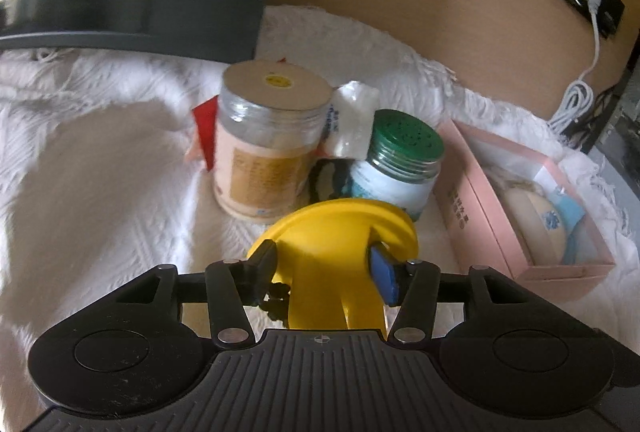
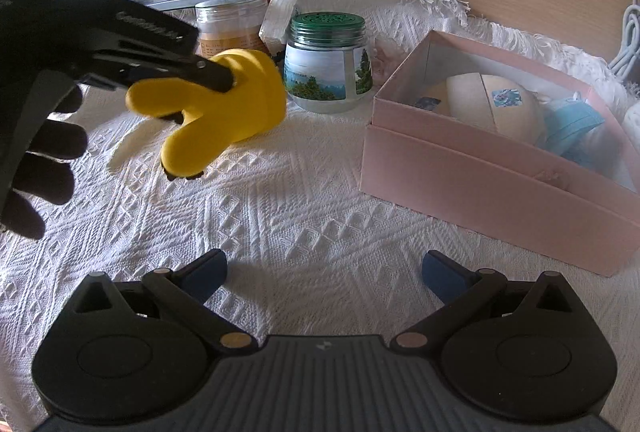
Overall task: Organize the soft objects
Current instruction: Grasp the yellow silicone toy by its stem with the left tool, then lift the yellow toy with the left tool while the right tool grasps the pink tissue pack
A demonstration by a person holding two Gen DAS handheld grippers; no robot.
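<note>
Left wrist view: I am watching my left gripper (image 1: 326, 274) pinching a smooth yellow rubbery toy (image 1: 336, 232) at lower centre | right gripper (image 2: 324, 272) gaping wide, empty, over woven white cloth (image 2: 280, 192) | pink cardboard box (image 2: 460, 168) at right.

Each camera sits on its gripper and looks forward and down at the white cloth (image 2: 280, 200). Both views share the green-lidded jar (image 1: 394, 168) and the pink box (image 2: 480, 160), the left view nearer.
</note>
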